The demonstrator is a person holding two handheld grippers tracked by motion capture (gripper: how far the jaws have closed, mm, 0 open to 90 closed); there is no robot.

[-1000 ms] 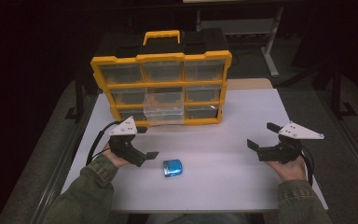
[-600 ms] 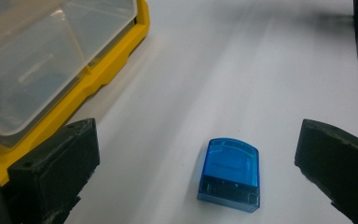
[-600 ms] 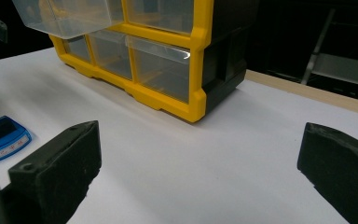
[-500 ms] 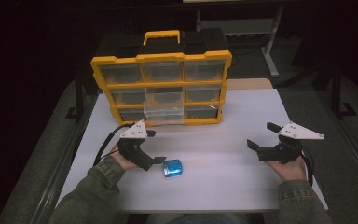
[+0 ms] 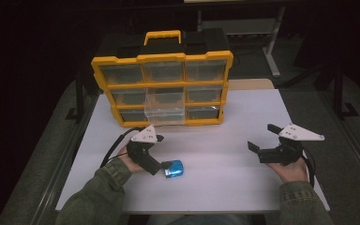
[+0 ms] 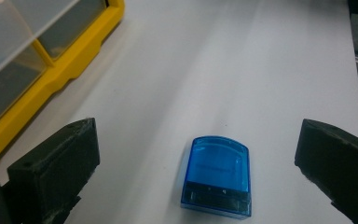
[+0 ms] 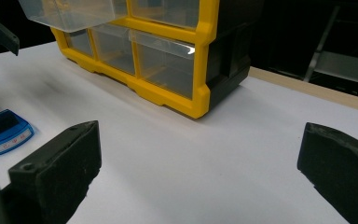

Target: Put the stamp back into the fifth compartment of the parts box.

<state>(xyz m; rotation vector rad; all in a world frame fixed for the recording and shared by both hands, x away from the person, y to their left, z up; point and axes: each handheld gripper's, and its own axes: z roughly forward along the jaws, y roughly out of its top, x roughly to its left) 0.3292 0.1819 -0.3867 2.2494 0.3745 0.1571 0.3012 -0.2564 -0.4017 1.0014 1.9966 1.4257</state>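
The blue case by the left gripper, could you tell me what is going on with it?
A person holds a gripper in each hand. The left gripper is open, with the blue case lying flat on the table between its fingers, not yet gripped. The right gripper waits open and holds nothing. The yellow organizer has one drawer pulled out.

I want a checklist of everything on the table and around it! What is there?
Surface: white table, flat and bare in front.
Job's things: small blue case lying flat on the table; yellow drawer box standing at the back, its middle clear drawer pulled out.
Clutter: nothing seen.
Grippers: left gripper open, jaws either side of the blue case, not touching it; right gripper open, holding nothing, off to the right.
Cables: black cable looping from the left gripper; another by the right hand.
Surroundings: dark room, metal frame legs behind the table.
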